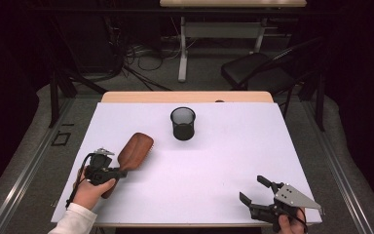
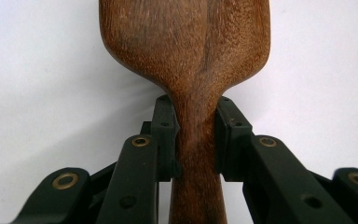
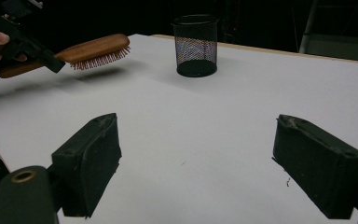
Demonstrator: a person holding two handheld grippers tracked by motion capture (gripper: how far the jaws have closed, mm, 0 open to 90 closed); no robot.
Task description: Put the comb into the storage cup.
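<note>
The right gripper (image 1: 256,190) waits low with jaws apart, while the left gripper (image 1: 119,171) is clamped on the wooden hairbrush (image 1: 135,150) above the table (image 1: 233,146), so carry it slowly to the mesh cup (image 1: 182,123) and squeeze tight.

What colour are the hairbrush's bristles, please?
Reddish-pink bristles, clearest in the right gripper view.

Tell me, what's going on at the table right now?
Left gripper shut on wooden hairbrush at its handle, brush off the table, bristles down. Right gripper open, empty. Mesh cup upright ahead, path clear.
</note>
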